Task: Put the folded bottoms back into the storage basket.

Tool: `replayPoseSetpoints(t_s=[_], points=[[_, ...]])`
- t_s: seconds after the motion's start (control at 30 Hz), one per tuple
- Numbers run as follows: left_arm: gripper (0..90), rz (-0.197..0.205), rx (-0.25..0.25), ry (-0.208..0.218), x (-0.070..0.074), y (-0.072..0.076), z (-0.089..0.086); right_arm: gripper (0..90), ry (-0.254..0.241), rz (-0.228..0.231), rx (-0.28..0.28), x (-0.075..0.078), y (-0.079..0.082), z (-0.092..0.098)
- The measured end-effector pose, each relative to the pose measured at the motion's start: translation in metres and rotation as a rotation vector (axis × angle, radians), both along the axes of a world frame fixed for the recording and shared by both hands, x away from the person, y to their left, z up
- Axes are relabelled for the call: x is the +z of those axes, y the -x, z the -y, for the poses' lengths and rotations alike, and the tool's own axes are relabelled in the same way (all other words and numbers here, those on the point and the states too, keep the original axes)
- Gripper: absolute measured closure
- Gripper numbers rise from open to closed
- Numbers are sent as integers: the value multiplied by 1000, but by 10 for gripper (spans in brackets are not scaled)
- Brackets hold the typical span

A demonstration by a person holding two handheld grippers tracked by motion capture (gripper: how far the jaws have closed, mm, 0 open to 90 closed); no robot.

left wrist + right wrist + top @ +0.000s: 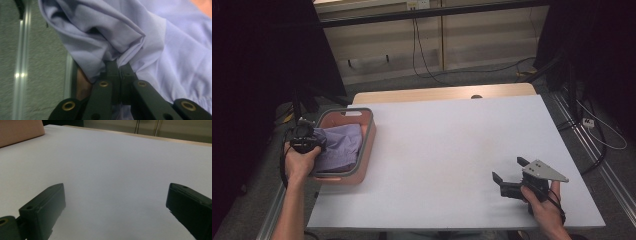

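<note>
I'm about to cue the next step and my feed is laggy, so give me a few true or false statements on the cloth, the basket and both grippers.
1. The left gripper is clamped on the lilac cloth. True.
2. The cloth lies spread flat on the white table. False: it is bunched in the pink basket.
3. The right gripper has its jaws apart with nothing between them. True.
4. The basket sits at the table's right edge. False: it sits at the left edge.
</note>
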State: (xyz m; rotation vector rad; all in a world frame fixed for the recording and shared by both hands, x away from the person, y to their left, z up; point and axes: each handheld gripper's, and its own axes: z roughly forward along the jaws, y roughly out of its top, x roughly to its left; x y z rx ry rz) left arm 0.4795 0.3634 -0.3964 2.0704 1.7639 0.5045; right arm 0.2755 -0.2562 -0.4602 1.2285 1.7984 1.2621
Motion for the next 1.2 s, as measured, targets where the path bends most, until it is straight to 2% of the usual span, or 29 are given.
replayPoseSetpoints(t_s=[0.17,0.23,0.27,0.53,0.8,0.9,1.0,1.1,1.2], points=[[893,-6,-8,-27,4,-8,4,21,-1,0,3,0,0,0],[894,9,-6,-6,4,-11,5,21,1,1,5,0,0,0],[893,11,-2,4,3,-12,5,21,0,0,3,0,0,0],[892,-5,-16,-3,-18,-24,12,21,0,3,1,0,1,1],[891,-29,-30,-16,-21,-34,17,21,-1,-2,1,0,1,0],[891,-29,-31,-7,-23,-36,17,21,-2,-1,1,0,1,0],[890,-20,-46,26,-25,-39,16,21,-2,-1,0,0,1,0],[887,-20,-57,38,-26,-38,17,21,-1,-1,4,0,1,0],[885,-38,-68,24,-26,-37,16,21,-2,-1,2,0,1,0]])
